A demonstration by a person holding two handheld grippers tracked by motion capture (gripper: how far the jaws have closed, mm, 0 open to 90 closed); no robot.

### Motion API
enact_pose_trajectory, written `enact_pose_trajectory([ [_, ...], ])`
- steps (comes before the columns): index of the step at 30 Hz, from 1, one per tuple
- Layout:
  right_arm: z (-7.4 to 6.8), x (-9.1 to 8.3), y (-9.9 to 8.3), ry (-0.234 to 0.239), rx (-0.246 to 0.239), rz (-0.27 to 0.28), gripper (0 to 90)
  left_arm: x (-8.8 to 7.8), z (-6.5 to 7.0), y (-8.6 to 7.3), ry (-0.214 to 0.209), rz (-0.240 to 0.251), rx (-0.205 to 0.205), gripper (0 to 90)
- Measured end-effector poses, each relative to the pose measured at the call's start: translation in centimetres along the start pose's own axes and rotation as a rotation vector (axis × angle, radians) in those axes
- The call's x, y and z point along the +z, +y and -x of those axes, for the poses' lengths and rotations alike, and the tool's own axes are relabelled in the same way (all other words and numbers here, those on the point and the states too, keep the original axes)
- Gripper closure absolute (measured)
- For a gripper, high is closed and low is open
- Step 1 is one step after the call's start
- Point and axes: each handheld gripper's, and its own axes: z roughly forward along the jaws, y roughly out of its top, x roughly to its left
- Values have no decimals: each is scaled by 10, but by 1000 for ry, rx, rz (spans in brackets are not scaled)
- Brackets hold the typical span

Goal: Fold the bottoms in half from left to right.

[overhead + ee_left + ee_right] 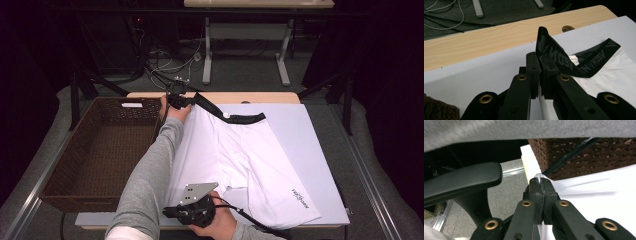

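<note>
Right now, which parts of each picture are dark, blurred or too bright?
High view: room edges almost black, white shorts brightly lit. Left gripper view: waistband sharp, near jaws soft. Right gripper view: grey sleeve across the top blurred, white cloth nearly washed out.

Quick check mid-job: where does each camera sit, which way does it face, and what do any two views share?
High view: above the person's side, looking forward and down on the table; grey sleeves, both hands show.
Left gripper view: rides the left gripper, facing the black waistband it pinches; black fingers show.
Right gripper view: rides the right gripper, facing the basket; its fingers clamp the white shorts.
Shared: shorts and basket, in high and right gripper views.
</note>
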Motion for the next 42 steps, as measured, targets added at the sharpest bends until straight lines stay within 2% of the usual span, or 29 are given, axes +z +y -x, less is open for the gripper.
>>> enact_pose_trajectory([
  [9,-4,-2,9,13,-9,22,898,-17,-9,8,31,22,-14,867],
  [12,-5,-3,12,15,-11,27,898,-23,-12,10,44,33,-36,867],
  [14,-6,-3,13,17,-12,31,898,-27,-15,11,48,42,-35,867],
  [21,-7,-5,18,19,-36,48,898,-41,-21,16,114,73,-52,868],
  [25,-6,-12,19,15,-36,64,898,-44,-21,17,122,74,-65,867],
  [32,-3,-36,9,-13,-35,87,898,-36,-14,17,96,61,-64,867],
  [38,0,-70,-1,-56,-12,139,898,-24,-5,18,80,56,-70,867],
  [42,1,-95,-5,-90,-15,169,898,-18,0,18,70,59,-69,866],
])
